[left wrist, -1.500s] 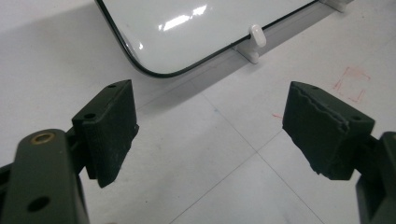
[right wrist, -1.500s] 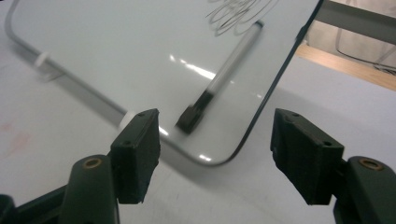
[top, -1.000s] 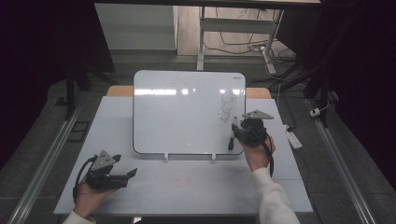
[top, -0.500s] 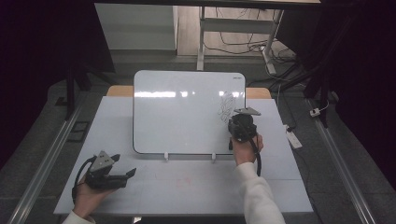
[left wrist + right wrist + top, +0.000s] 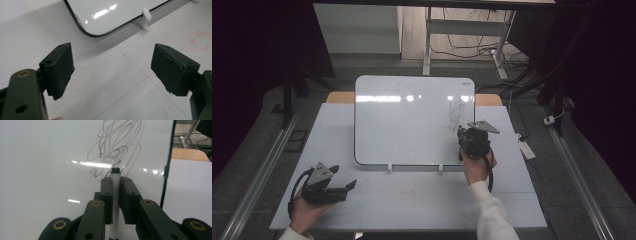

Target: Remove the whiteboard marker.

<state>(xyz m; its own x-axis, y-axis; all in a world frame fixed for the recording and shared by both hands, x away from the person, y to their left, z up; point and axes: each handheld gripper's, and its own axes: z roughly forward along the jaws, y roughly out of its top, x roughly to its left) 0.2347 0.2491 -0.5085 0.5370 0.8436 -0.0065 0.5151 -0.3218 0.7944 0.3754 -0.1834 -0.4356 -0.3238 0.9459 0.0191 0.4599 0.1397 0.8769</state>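
**Marker held at the whiteboard; left gripper idle on the table**

Item 1. Table (image 5: 412,200): we record a pale, flat top, with faint red pencil marks (image 5: 202,43) on it in the left gripper view.

Item 2. Whiteboard (image 5: 407,125): we find it propped on the table's far half, leaning back, white with a dark rim and rounded corners. Two small white clips (image 5: 389,168) hold its lower edge; one clip (image 5: 146,15) appears in the left gripper view beside the board's corner (image 5: 100,15).

Item 3. Scribble (image 5: 455,113): we note a tangle of thin looping lines in the board's upper right area. In the right gripper view the same loops (image 5: 117,147) sit just above the marker tip.

Item 4. Marker (image 5: 115,202): white barrel, dark tip, standing upright between the jaws and pointing at the board just below the scribble. Whether the tip touches the surface we cannot tell.

Item 5. Right gripper (image 5: 473,141): we log it clamped on the marker, both jaws pressed against the barrel, raised before the board's lower right part. The right hand (image 5: 476,167) grips it from below.

Item 6. Left gripper (image 5: 343,187): we log it low over the table's near left, well apart from the board, jaws spread wide with nothing between them. The left hand (image 5: 304,212) holds it; its pads (image 5: 61,70) frame bare tabletop.
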